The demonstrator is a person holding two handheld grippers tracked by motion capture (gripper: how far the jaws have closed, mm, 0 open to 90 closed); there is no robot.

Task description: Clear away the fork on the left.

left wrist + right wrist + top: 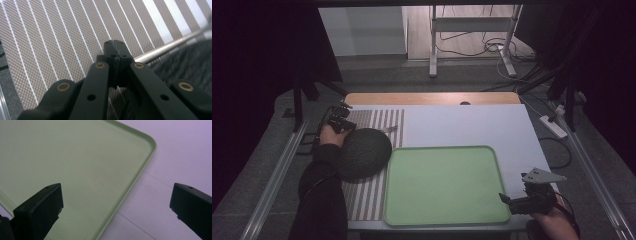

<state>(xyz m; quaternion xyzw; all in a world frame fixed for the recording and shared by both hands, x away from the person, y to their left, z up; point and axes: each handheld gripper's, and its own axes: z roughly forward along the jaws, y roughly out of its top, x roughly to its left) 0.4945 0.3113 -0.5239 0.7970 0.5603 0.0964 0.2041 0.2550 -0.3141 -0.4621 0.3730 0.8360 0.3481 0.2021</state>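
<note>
An empty green tray (444, 185) lies on the white table in front of me, its rounded corner (147, 142) under the right gripper view. My right gripper (513, 201) hovers at the tray's near right corner, and its jaws (117, 192) stand wide open with nothing between them. A dark round textured bowl-like object (362, 152) rests on a striped placemat (372, 195) at the left. My left gripper (339, 119) sits just behind it. Its jaws (115, 47) are shut over the placemat (50, 45), beside a thin metal utensil handle (172, 45).
The metal utensil (389, 129) lies on the placemat behind the dark object (190, 65). Bare white table (472, 125) stretches behind the tray. A power strip (553, 126) lies on the floor at the right, and a table frame (472, 40) stands beyond.
</note>
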